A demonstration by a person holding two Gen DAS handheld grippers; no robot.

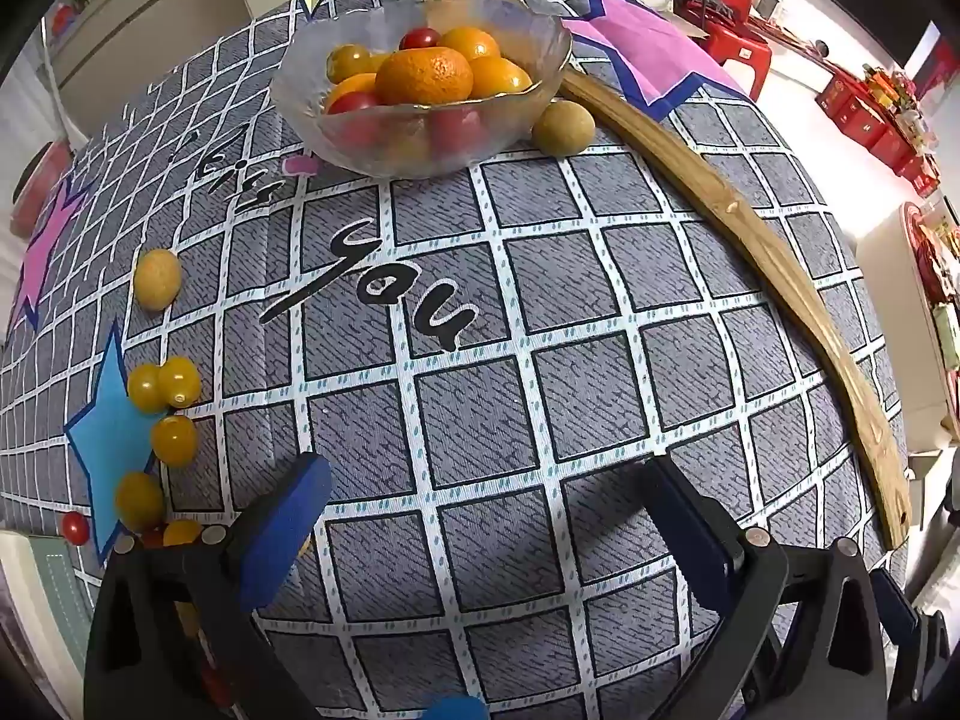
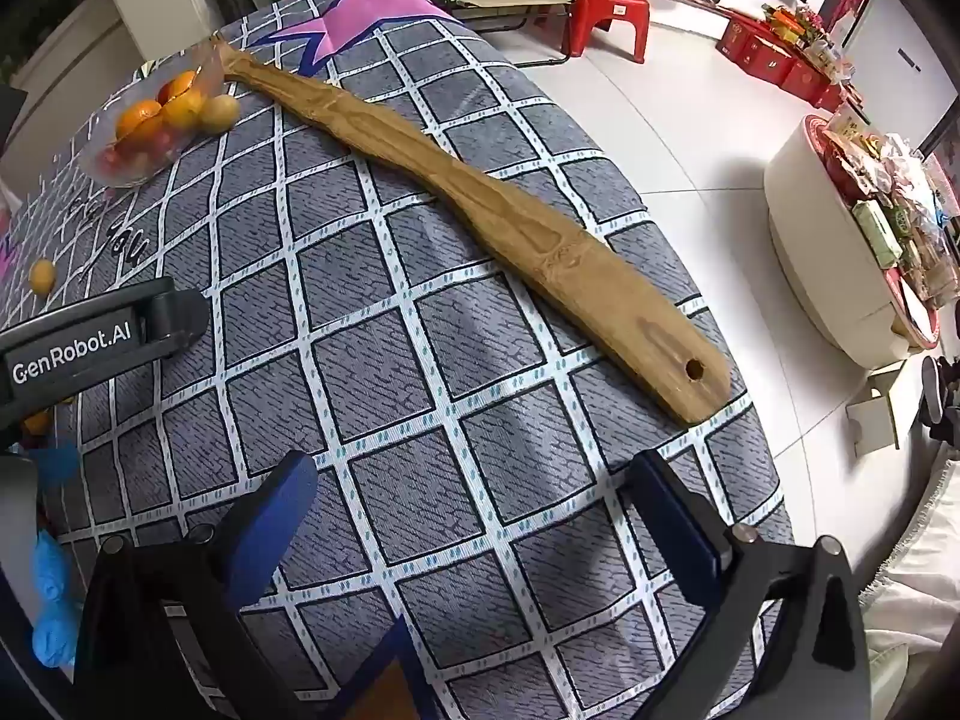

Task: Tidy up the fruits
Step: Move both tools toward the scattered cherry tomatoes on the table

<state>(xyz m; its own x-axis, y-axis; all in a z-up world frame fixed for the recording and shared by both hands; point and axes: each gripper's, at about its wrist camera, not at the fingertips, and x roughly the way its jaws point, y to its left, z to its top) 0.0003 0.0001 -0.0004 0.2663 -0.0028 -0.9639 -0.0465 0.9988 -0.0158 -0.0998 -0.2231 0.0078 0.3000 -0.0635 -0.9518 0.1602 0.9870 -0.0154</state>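
A clear glass bowl [image 1: 540, 54] [image 2: 102, 171] at the far side of the table holds oranges [image 1: 425, 75] and red and yellow cherry tomatoes. A greenish-yellow round fruit [image 1: 562, 129] [image 2: 219, 113] leans against the bowl's right side. Loose on the cloth at the left lie a tan round fruit [image 1: 157, 278], several yellow tomatoes [image 1: 163, 384] and a red tomato [image 1: 75, 527]. My left gripper [image 1: 489, 477] hovers open over bare cloth, nothing between its blue pads. My right gripper [image 2: 474, 471] is open too, over bare cloth near the table's right edge.
A long curved wooden stick [image 1: 750, 228] [image 2: 480, 204] lies along the right side of the grey checked tablecloth [image 1: 540, 330]. The left gripper's black body [image 2: 90, 342] shows at the right view's left edge. Red stools and boxes stand on the floor beyond.
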